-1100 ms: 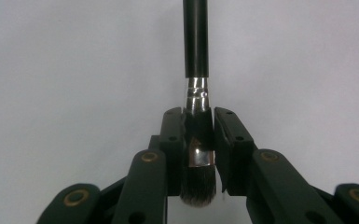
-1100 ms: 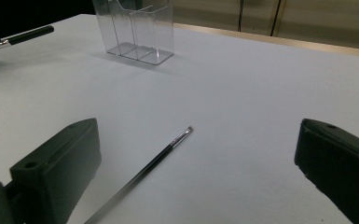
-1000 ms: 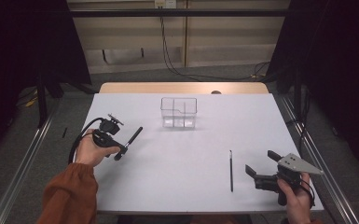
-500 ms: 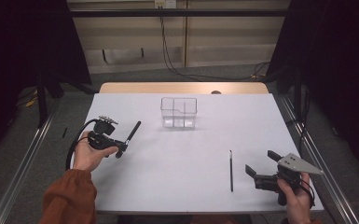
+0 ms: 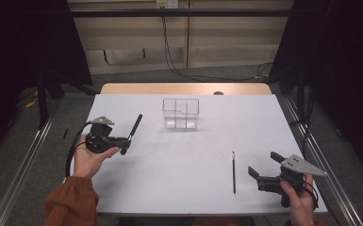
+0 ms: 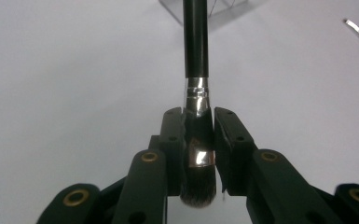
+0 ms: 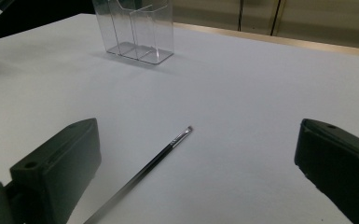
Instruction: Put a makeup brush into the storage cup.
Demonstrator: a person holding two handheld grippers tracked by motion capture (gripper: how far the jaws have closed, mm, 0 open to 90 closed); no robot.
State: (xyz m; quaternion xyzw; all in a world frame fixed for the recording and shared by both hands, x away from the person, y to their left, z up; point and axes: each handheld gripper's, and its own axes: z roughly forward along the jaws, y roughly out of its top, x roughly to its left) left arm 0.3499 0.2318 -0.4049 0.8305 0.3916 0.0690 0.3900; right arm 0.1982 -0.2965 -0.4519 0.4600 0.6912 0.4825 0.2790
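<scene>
Left gripper [image 5: 122, 143] clamped on thick makeup brush [image 5: 133, 128] at the metal collar, bristles toward the palm, handle slanting up toward clear organizer [image 5: 181, 113]. Since a second ago, lifted and swung slightly nearer that organizer; probably carrying, drop-in still ahead. Further right, thin brush [image 5: 233, 172] flat on white table [image 5: 179, 169], untouched. Right gripper [image 5: 264, 172] beside it, jaws spread wide, holding nothing, unmoved.

White table [image 5: 188, 155], grey floor [image 5: 23, 155], beige wall panels [image 5: 226, 44], black curtains [image 5: 23, 42], dangling cables [image 5: 169, 52].
</scene>
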